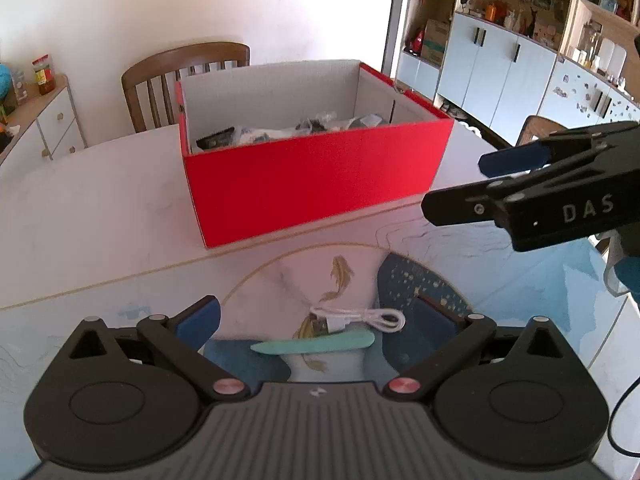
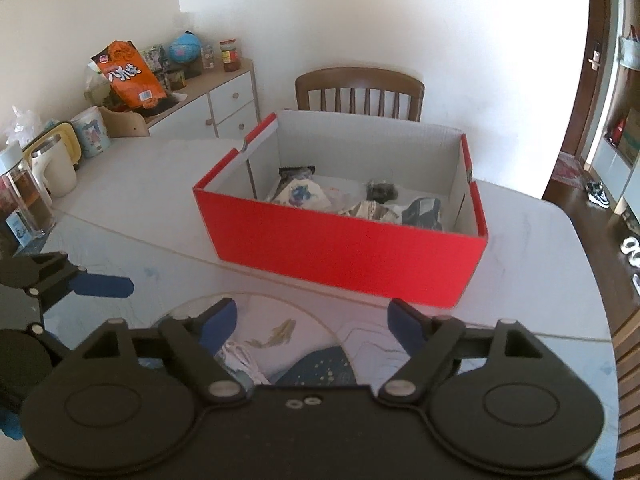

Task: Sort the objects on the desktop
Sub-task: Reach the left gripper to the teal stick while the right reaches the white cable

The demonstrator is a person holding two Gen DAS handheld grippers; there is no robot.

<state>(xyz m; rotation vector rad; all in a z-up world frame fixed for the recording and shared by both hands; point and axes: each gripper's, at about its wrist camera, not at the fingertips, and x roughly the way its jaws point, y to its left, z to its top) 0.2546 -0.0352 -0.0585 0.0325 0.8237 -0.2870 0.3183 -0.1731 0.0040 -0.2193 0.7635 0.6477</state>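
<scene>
Red box (image 1: 312, 184): near wall hides most of the contents (image 2: 360, 200); items too jumbled to identify. White cable (image 2: 240, 360) mostly hidden behind right tongs' body in right wrist view. Left tongs (image 2: 100, 286) cut off by frame edge there. Shelf clutter (image 1: 520, 12) too small to tell.

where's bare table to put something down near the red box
Bare white tabletop lies left of the red cardboard box, up to the mugs and jar at the left edge. A narrower strip runs right of it. Crowded: inside the box, and the printed mat where the white cable and teal plastic blade lie.
</scene>
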